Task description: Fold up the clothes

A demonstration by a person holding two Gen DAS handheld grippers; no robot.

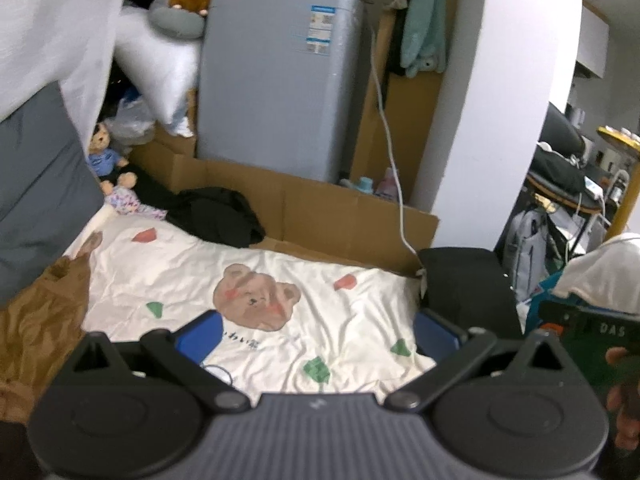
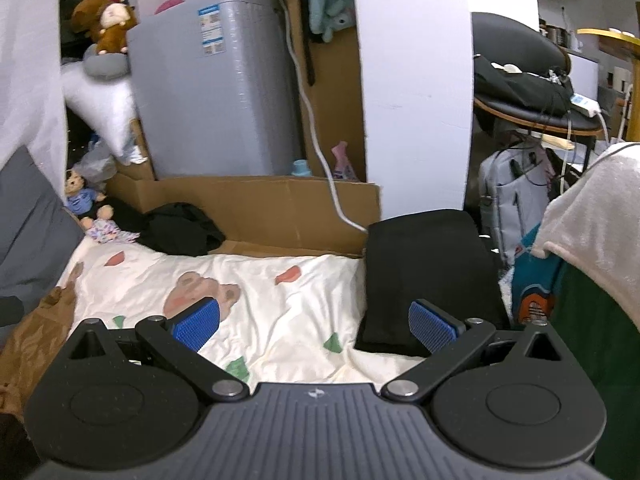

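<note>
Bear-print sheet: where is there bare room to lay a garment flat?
The middle of the cream bear-print sheet is bare, between the brown fabric and the folded black garment. The far-left corner is crowded: crumpled black clothes and small dolls.

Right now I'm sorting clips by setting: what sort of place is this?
Probably a cluttered bedroom or living corner at home: a bear-print bedsheet spread out, stuffed toys at its edge, a grey appliance, perhaps a washing machine, standing behind.
</note>
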